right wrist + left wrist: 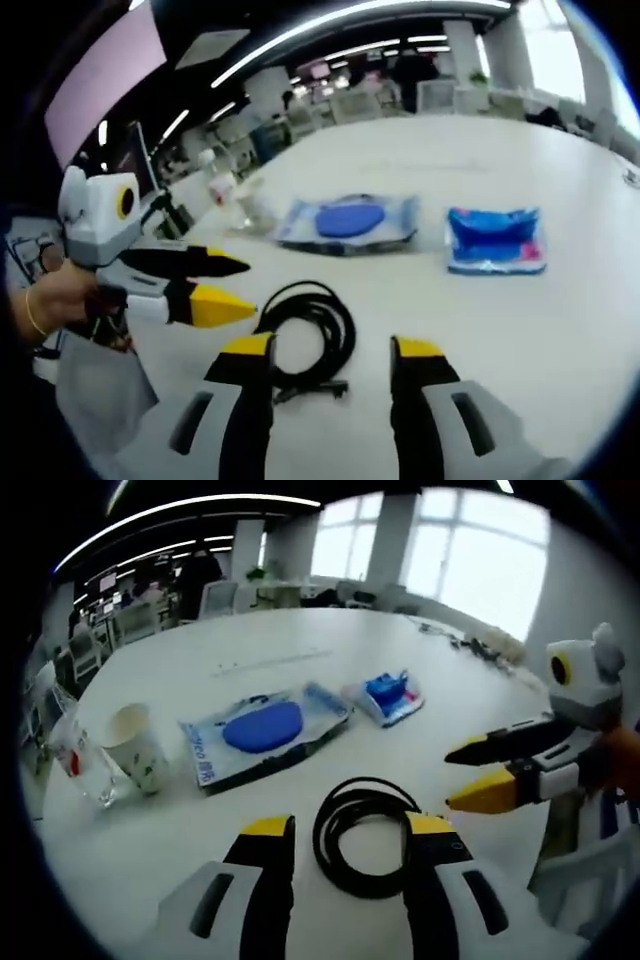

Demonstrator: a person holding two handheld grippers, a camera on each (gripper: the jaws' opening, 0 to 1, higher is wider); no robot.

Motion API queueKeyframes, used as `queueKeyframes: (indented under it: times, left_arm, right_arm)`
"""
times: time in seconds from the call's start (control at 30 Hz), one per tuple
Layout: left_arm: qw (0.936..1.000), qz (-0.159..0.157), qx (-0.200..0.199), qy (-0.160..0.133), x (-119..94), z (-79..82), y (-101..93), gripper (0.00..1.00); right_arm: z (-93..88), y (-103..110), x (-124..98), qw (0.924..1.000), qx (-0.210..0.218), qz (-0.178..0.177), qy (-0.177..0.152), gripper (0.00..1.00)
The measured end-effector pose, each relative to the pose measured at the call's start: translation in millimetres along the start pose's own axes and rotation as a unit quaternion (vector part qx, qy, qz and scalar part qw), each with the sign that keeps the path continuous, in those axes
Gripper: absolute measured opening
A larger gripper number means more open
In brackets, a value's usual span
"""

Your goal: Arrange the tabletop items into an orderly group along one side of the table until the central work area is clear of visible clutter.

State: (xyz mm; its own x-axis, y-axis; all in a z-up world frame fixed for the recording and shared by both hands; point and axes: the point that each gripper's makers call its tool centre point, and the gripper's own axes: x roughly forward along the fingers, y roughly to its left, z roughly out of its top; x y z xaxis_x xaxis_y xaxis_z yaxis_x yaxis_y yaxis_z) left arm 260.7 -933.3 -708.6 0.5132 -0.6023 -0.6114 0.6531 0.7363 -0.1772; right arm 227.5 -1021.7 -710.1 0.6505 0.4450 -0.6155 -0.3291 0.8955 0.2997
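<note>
A black coiled cable point(358, 838) lies on the white table point(250, 650), right in front of my left gripper point(350, 828), whose yellow-tipped jaws stand open on either side of it without touching it. My right gripper point(463, 775) comes in from the right, open, its tips just short of the coil. In the right gripper view the cable point(312, 330) lies ahead and left of my open right gripper point(332, 350), and the left gripper point(240, 286) reaches in from the left. Farther off lie a clear bag with a blue disc point(264, 728) point(350, 220) and a blue packet point(390, 697) point(493, 240).
A paper cup point(136, 746) and a clear plastic cup point(82, 762) stand at the left near the table edge. Small dark items point(478, 646) lie at the far right rim. Chairs and desks stand beyond the table. A hand point(55, 300) holds the left gripper.
</note>
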Motion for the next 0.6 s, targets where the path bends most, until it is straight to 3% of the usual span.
queueKeyframes:
  times: [0.33, 0.6]
  left_arm:
    - [0.9995, 0.002, -0.021, 0.022, 8.2, -22.6, 2.1, 0.35]
    - [0.9978, 0.027, -0.042, 0.043, 15.2, -43.1, 16.4, 0.27]
  right_arm:
    - [-11.6, 3.0, 13.6, 0.9997, 0.02, 0.001, 0.014, 0.32]
    - [-26.2, 1.1, 27.5, 0.9984, 0.043, -0.01, 0.035, 0.25]
